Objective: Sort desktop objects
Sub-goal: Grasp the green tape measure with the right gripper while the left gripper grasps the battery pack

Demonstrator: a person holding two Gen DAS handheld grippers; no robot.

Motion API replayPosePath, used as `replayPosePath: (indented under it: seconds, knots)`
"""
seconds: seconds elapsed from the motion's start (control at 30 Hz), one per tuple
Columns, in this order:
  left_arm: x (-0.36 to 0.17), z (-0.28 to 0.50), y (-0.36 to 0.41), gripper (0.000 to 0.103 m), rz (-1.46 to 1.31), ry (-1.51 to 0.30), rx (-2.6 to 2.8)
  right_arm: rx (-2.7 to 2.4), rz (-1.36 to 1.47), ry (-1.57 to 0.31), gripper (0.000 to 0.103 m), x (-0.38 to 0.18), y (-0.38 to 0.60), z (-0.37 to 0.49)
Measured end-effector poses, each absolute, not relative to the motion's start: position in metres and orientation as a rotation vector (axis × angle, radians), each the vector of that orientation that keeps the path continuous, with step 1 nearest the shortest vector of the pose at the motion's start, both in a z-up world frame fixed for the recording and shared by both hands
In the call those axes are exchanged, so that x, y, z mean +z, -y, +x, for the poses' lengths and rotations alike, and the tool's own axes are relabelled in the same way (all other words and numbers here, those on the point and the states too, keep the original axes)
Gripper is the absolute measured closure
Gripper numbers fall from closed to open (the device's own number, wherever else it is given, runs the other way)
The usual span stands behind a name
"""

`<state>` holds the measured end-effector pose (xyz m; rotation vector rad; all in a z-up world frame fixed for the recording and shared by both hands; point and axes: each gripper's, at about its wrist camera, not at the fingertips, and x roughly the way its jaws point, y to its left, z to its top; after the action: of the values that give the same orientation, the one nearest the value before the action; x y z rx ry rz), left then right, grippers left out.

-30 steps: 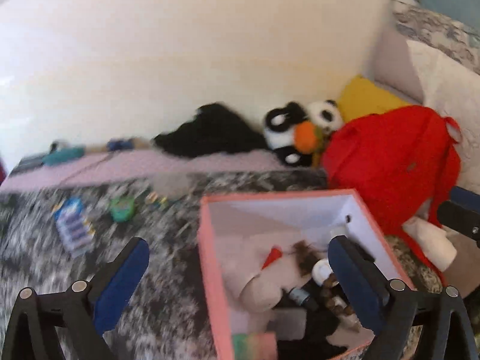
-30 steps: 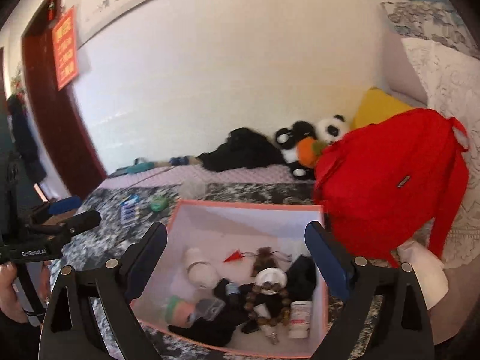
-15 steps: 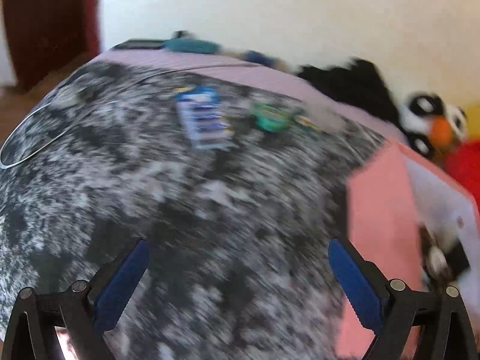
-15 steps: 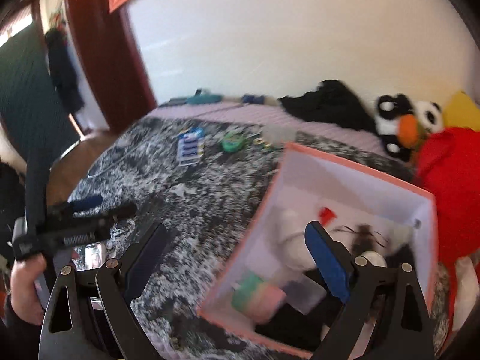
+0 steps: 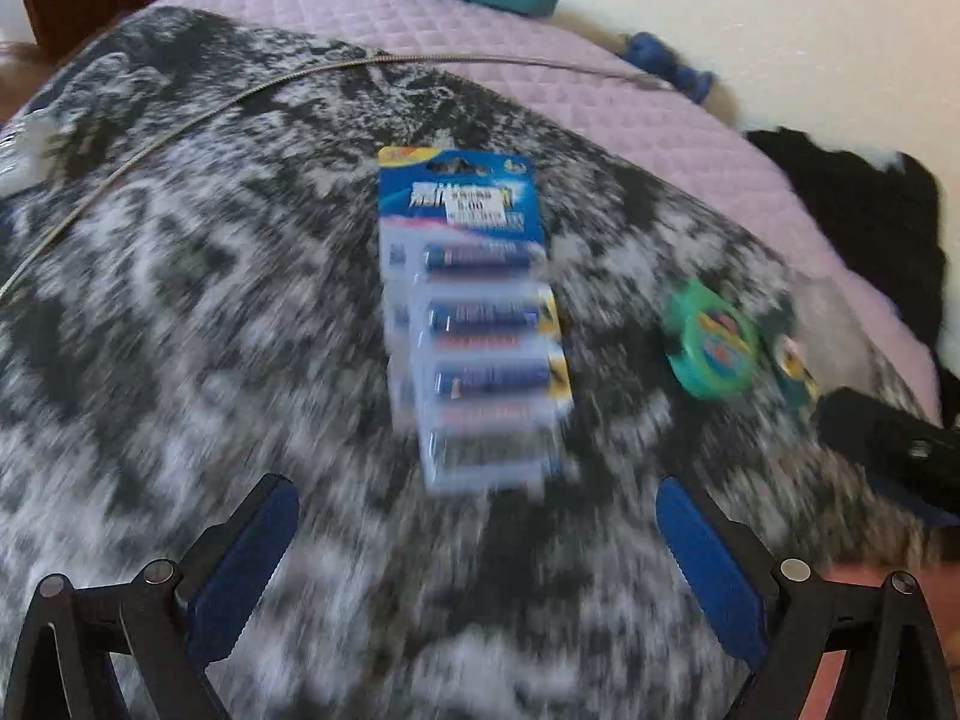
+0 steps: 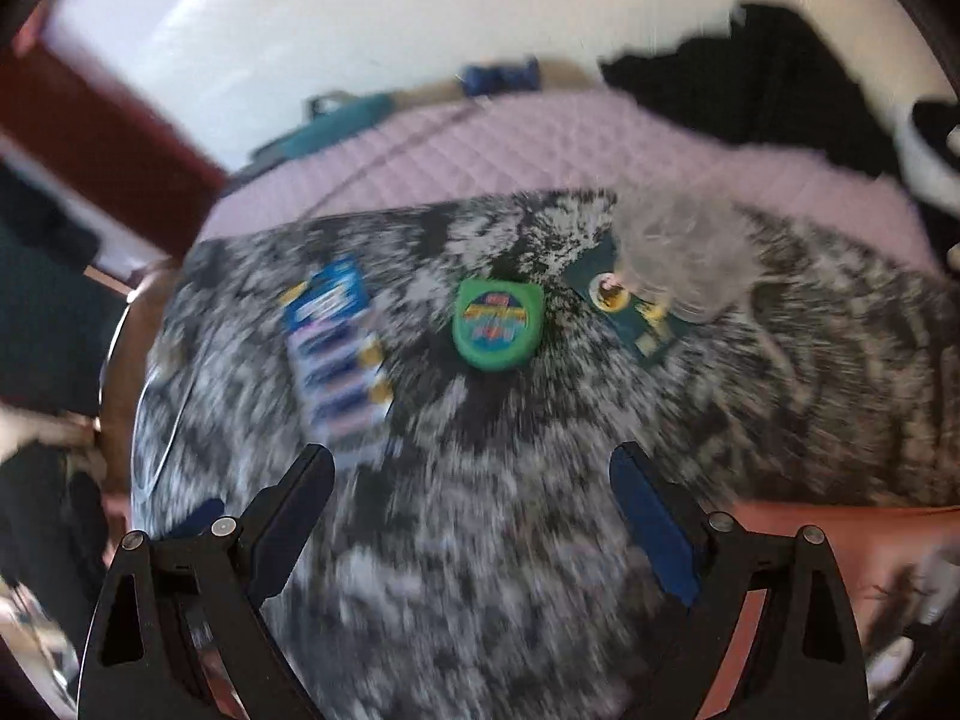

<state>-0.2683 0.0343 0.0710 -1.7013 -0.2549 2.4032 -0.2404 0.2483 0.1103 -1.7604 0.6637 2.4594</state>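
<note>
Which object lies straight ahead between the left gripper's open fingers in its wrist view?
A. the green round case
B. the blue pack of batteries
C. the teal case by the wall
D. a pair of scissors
B. In the left wrist view the blue pack of batteries lies on the mottled blanket centred ahead of the open left gripper, while the green round case sits off to its right.

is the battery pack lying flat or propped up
Lying flat: the battery pack rests face up on the speckled blanket, its printed card and batteries showing, ahead of the open left gripper.
</note>
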Motion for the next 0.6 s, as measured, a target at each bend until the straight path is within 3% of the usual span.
replayPosePath:
  seconds: [0.2, 0.37, 0.43, 0.47, 0.5, 0.6]
  knots:
    - [0.028, -0.313, -0.056, 0.004, -1.759, 0.161, 2.44, 2.343, -1.79, -0.644, 0.008, 0.053, -0.256, -0.306]
    - [0.012, -0.32, -0.081, 0.0, -1.655, -0.089, 2.586, 2.309, -1.816, -0.561, 0.008, 0.02, -0.245, -0.334]
    - [0.013, -0.317, -0.081, 0.003, -1.622, -0.084, 2.595, 2.309, -1.777, -0.404, 0.023, 0.018, -0.233, -0.334]
    - [0.016, -0.315, -0.08, 0.008, -1.616, -0.072, 2.585, 2.315, -1.753, -0.349, 0.038, 0.019, -0.228, -0.333]
    - [0.018, -0.312, -0.08, 0.02, -1.609, -0.06, 2.575, 2.331, -1.744, -0.343, 0.038, 0.023, -0.226, -0.332]
    - [0.026, -0.304, -0.07, 0.026, -1.612, 0.02, 2.522, 2.34, -1.766, -0.492, 0.039, 0.03, -0.232, -0.321]
